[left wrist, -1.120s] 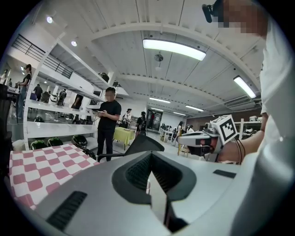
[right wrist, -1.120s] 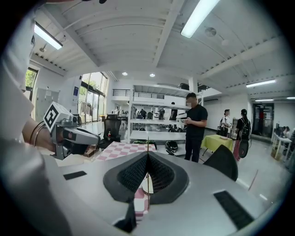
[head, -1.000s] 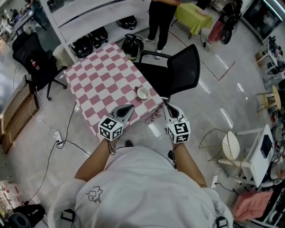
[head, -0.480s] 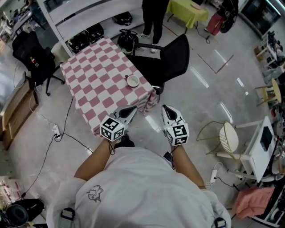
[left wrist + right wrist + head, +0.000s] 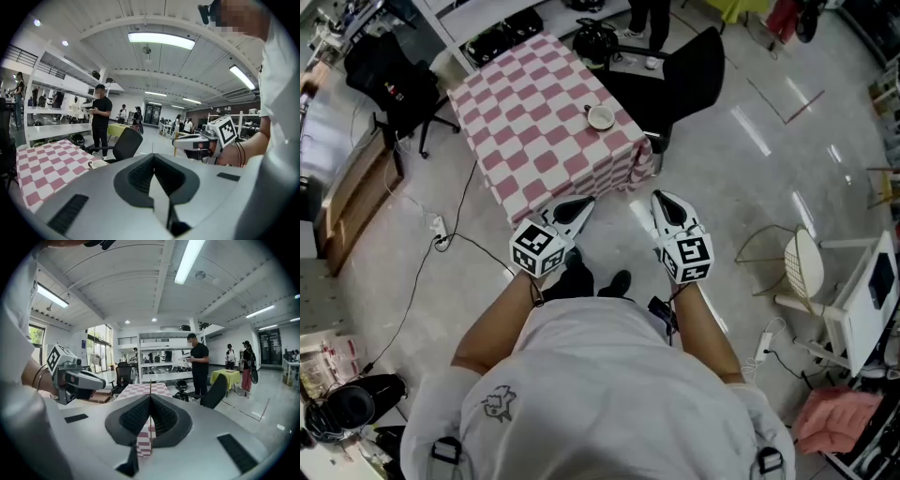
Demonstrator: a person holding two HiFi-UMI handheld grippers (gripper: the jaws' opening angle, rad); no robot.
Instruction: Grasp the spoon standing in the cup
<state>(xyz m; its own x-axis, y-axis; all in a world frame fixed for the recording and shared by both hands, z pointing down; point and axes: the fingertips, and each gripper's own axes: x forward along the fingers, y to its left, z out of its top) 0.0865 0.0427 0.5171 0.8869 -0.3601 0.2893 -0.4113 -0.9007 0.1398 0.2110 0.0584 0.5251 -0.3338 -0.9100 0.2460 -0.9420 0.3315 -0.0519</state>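
A white cup (image 5: 601,117) stands near the right edge of the pink-and-white checkered table (image 5: 534,112), with a thin spoon handle (image 5: 588,108) poking out to its left. Both grippers hang in the air short of the table's near edge, well back from the cup. The left gripper (image 5: 583,202) is shut and empty, and the right gripper (image 5: 662,198) beside it is shut and empty too. From the left gripper (image 5: 153,158) view the cup (image 5: 97,164) shows low at the left, and the right gripper's body (image 5: 202,143) at the right. From the right gripper (image 5: 150,398) view the table (image 5: 143,391) lies straight ahead.
A black office chair (image 5: 679,77) stands right beside the cup's corner of the table. A person (image 5: 649,13) stands beyond it. Another black chair (image 5: 392,82) is to the table's left. Cables (image 5: 441,239) run over the floor; a white wire chair (image 5: 802,277) stands at the right.
The table and cup have drawn away toward the top of the head view, so both grippers now hang over bare floor instead of the table's near edge. Both stay shut.
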